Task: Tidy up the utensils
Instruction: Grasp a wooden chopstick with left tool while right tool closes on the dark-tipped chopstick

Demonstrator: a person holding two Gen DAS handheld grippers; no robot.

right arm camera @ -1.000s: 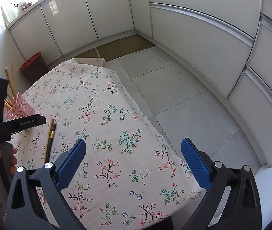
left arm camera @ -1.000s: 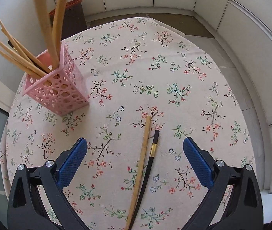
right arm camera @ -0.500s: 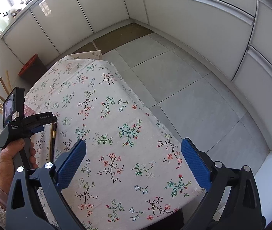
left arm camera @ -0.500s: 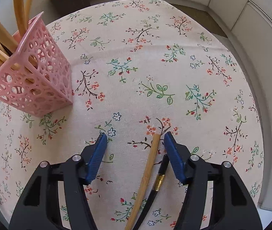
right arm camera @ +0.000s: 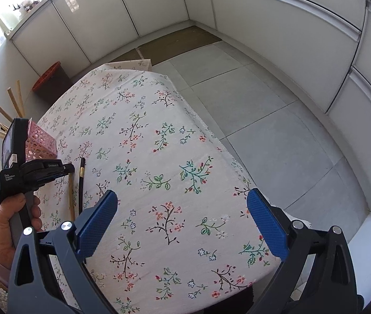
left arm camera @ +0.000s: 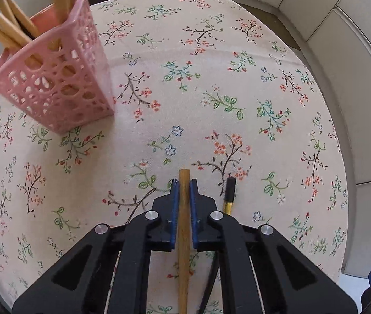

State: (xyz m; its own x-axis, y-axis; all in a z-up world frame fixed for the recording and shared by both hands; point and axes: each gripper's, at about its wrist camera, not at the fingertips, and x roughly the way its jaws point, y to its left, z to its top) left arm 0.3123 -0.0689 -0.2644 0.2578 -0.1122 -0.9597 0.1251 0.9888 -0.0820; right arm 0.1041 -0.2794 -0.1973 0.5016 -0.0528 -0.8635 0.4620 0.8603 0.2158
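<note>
Floral tablecloth (left arm camera: 211,78): left gripper (left arm camera: 184,183) clenched on wooden chopstick (left arm camera: 184,235) near its tip; lift straight, avoiding black chopstick (left arm camera: 230,185) just beside jaws.

Setting: home kitchen or dining corner.
You face a table under a floral tablecloth (right arm camera: 159,136), white cabinet fronts (right arm camera: 93,21) along the walls, grey floor tiles (right arm camera: 277,136), pink utensil basket (left arm camera: 54,78).

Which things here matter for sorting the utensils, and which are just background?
Part of the job:
- wooden chopstick, clamped in the left gripper, whose jaws have just been closing
- black chopstick, lying on the tablecloth beside it
- pink basket, already holding wooden utensils
- right gripper, open and idle

Just lying about:
- orange-rimmed bin on the floor
</note>
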